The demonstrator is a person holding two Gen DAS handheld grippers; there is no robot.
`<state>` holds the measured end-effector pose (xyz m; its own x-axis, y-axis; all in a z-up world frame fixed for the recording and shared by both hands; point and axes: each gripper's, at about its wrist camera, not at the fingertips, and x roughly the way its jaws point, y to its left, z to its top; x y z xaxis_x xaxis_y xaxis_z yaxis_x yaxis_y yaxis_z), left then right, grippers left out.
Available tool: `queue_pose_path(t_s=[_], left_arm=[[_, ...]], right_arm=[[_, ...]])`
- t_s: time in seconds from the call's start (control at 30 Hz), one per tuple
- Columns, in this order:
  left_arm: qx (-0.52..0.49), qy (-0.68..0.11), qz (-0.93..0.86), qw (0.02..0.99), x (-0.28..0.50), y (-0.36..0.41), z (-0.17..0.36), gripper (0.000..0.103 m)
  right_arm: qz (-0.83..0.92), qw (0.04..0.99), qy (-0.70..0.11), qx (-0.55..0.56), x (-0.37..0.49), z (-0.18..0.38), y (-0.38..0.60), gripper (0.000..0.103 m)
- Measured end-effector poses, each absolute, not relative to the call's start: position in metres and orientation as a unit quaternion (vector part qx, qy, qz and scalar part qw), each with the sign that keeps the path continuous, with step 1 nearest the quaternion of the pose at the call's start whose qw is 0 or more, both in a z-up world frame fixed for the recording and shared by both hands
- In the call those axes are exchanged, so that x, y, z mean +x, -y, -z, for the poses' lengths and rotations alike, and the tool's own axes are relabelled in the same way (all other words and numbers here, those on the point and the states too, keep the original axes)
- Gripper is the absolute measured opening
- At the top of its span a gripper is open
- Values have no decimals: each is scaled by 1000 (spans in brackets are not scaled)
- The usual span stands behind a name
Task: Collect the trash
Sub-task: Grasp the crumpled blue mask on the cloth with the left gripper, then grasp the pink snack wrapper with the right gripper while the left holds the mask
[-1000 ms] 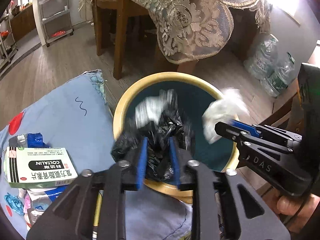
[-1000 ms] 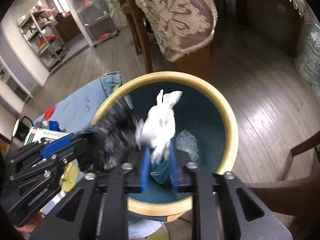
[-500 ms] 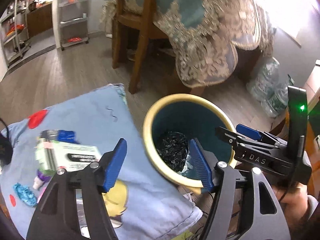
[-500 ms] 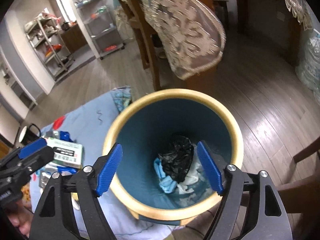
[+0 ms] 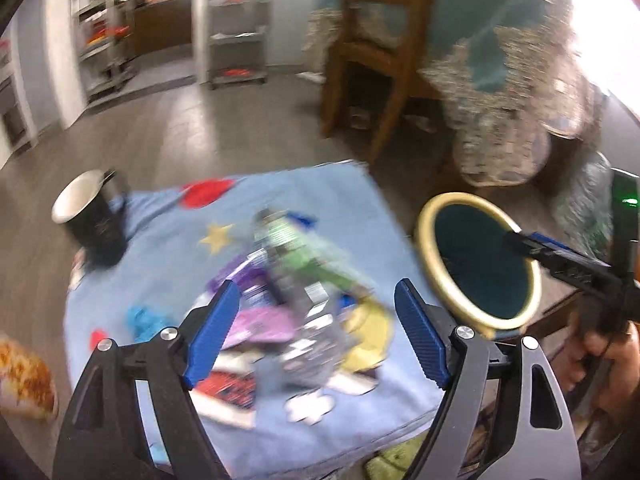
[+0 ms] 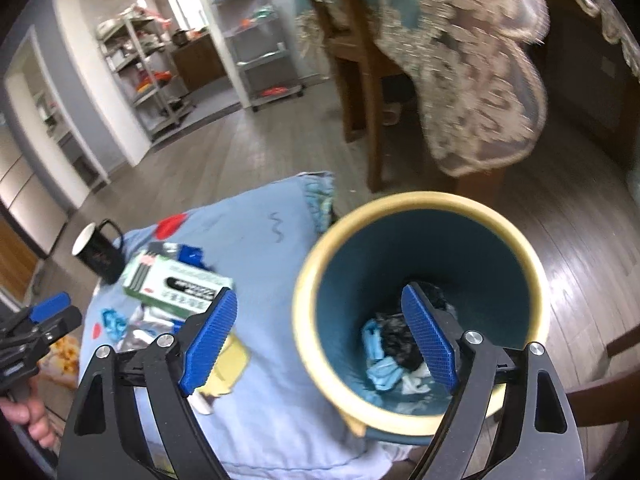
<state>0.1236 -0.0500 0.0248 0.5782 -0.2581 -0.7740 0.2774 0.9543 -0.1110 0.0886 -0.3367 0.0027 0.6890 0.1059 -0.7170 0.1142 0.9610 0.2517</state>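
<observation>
A round bin (image 6: 420, 216) with a yellow rim and teal inside stands beside a low table under a light blue cloth (image 6: 256, 248); black, blue and white trash lies at its bottom. My right gripper (image 6: 320, 344) hangs over the bin's near rim, jaws still opening, nothing between them. In the blurred left wrist view my left gripper (image 5: 320, 332) hovers above the cloth (image 5: 352, 216) and a heap of wrappers and packets (image 5: 296, 280), jaws still opening and empty. A green and white box (image 6: 176, 284) lies on the cloth. The bin (image 5: 476, 264) is at the right there.
A black mug (image 6: 98, 254) with a white inside stands at the cloth's far left corner. A wooden chair (image 6: 352, 64) and a table draped in lace cloth (image 6: 472, 60) stand behind the bin. Metal shelf racks (image 6: 260, 32) line the far wall. A hand (image 5: 604, 356) holds the right gripper.
Both grippers let go of their trash over the bin and opened wide; a black bag and a white tissue now lie inside. The left gripper swung left over the cloth.
</observation>
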Motion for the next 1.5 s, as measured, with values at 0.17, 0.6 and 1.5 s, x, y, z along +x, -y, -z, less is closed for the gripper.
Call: queue_pose_path(t_s=[0.17, 0.6, 1.5], left_arm=[[-9, -455, 94, 886, 122, -6, -3, 79], [-43, -502, 11, 864, 166, -89, 54, 71], [-89, -458, 17, 884, 151, -116, 13, 9]], right_arm=[[-32, 911, -394, 117, 90, -7, 307, 85], [-147, 901, -407, 35, 67, -3, 213, 85], [-264, 848, -450, -93, 78, 26, 64, 69]])
